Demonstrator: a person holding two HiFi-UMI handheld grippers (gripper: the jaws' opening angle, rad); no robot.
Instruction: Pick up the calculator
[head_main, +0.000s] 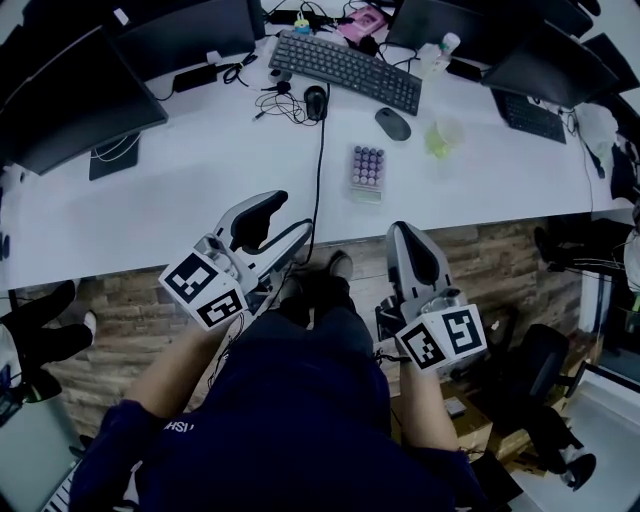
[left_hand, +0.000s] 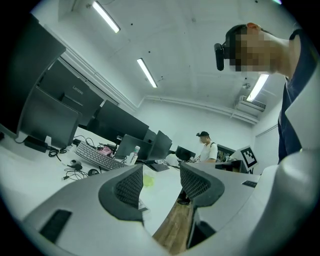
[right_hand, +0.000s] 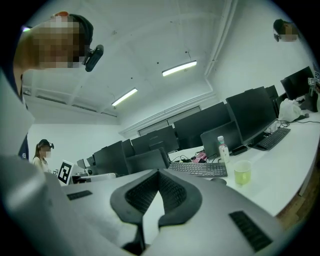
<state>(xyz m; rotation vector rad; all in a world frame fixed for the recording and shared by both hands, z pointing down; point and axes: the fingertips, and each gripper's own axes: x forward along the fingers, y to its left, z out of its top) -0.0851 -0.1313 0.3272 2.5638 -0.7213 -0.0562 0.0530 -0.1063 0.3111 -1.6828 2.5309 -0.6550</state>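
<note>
Two grippers hang over the person's lap, short of the desk (head_main: 180, 190), neither on anything yet. Left gripper (head_main: 292, 216): jaws spread wide, nothing btwn them but desk and floor in its own view. Right gripper (head_main: 405, 240): jaws pressed together, pads meeting, empty.

Calculator (head_main: 367, 168) lies flat on the desk near the front edge, just ahead of both grippers and roughly btwn them. Purple keys face up. It's untouched, so the pick-up hasn't begun.

What could go wrong, as I judge it:
- Calc is thin and flat. Jaws coming down w/o straddling its sides prob. just shove it, and w/ the edge so near it could slide off onto the floor.
- Black cable (head_main: 320, 170) runs from the dark mouse (head_main: 316, 100) over the edge, just left of the calc. An approach from the left may snag it and drag the mouse.
- Right jaws are closed. If that side goes in w/o opening first, it only bumps the calc.
- Cup (head_main: 443, 135) w/ greenish liquid sits behind and to the right, apart from the calc. An overshoot past the calc could tip it.
- Smooth casing, so a pinch near one end may let it pivot and drop.
</note>
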